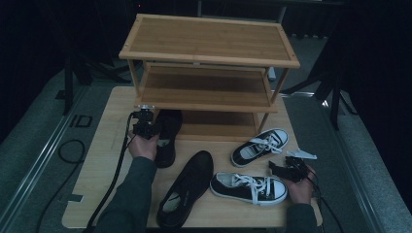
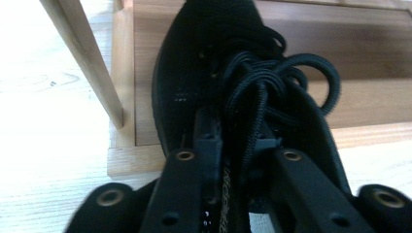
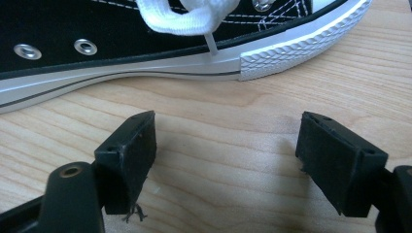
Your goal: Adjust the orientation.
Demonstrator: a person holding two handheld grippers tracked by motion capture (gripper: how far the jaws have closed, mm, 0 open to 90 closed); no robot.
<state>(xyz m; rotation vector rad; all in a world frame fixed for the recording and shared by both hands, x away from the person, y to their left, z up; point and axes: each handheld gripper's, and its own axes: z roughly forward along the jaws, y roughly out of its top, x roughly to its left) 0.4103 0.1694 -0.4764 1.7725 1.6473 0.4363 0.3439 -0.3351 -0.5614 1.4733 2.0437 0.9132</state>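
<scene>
A black lace-up shoe (image 1: 168, 130) lies with its toe on the bottom board of a wooden shoe rack (image 1: 209, 41). My left gripper (image 1: 154, 130) is at its heel end. In the left gripper view the jaws straddle the black shoe (image 2: 194, 63) at its tongue and laces, and the left gripper (image 2: 238, 143) stands open, with no pad seen pressing. My right gripper (image 1: 279, 167) rests low at the table's right; in its own view the right gripper (image 3: 226, 145) is open over bare wood, just short of a black-and-white sneaker (image 3: 121, 39).
A second black shoe (image 1: 187, 189) lies diagonally at the front centre. One sneaker (image 1: 250, 188) sits beside it, another sneaker (image 1: 260, 145) nearer the rack. The rack's leg (image 2: 87, 63) stands left of the held-end shoe. Cables trail off the table's front edge.
</scene>
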